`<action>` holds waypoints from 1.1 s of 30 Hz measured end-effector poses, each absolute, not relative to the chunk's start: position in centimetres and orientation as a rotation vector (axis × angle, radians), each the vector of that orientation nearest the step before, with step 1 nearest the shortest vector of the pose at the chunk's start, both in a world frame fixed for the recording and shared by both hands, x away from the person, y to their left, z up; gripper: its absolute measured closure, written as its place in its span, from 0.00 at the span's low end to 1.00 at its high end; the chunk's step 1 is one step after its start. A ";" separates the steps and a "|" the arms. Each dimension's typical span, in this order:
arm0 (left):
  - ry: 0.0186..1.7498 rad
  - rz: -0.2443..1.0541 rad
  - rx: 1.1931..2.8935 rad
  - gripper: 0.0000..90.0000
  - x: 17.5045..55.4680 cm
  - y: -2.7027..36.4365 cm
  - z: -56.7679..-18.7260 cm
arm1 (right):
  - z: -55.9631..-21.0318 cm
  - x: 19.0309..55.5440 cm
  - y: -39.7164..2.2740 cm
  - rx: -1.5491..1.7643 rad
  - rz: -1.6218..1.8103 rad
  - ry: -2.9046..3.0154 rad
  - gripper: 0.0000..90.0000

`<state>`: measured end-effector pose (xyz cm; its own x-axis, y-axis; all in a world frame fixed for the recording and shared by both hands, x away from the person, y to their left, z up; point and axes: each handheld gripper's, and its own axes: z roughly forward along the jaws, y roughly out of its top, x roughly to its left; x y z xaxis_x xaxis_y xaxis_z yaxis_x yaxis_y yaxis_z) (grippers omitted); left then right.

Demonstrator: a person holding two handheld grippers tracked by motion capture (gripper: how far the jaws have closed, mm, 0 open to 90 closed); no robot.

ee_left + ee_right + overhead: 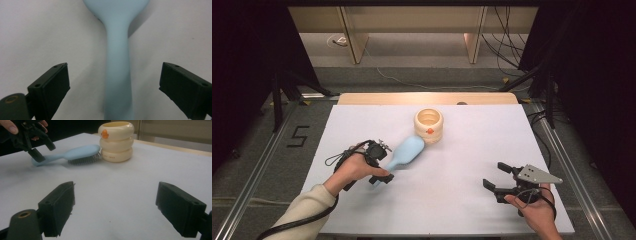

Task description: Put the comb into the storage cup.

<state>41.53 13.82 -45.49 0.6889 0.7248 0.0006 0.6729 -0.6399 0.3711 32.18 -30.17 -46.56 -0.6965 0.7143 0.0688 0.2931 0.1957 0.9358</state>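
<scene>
A pale blue hairbrush [408,150] lies bristles down on the white table sheet [472,145], its head touching a cream ringed pot [429,125] with an orange mark. My left gripper [382,175] stands open around the brush's handle end. In the left gripper view the handle [117,62] runs up the middle between the two jaws with a gap on each side, the left gripper [113,75] not touching it. My right gripper [497,176] rests open at the front right with nothing between its fingers. From the right gripper view [116,192], the brush [80,151], the pot [116,142] and the left gripper [43,151] lie ahead.
The sheet's wooden far edge [427,98] shows behind the pot. Beyond it are floor, cables [507,45] and wooden furniture legs [354,37]. Metal rails [562,155] run along both sides of the table. A "5" [298,136] is marked on the floor at the left.
</scene>
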 end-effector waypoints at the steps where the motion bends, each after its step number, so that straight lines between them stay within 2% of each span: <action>1: 1.108 0.208 2.552 0.10 41.7 13.7 -45.7 | -46.6 32.2 -30.2 0.945 1.505 2.095 0.18; 19: 1.162 0.142 2.587 0.22 45.2 11.9 -46.4 | -46.6 32.2 -30.2 0.949 1.507 2.093 0.18; 26: 1.139 0.122 2.600 0.35 45.5 11.7 -46.6 | -46.6 32.2 -30.2 0.949 1.505 2.093 0.18; 33: 1.163 0.102 2.604 0.43 45.8 11.4 -46.8 | -46.6 32.2 -30.2 0.947 1.502 2.097 0.18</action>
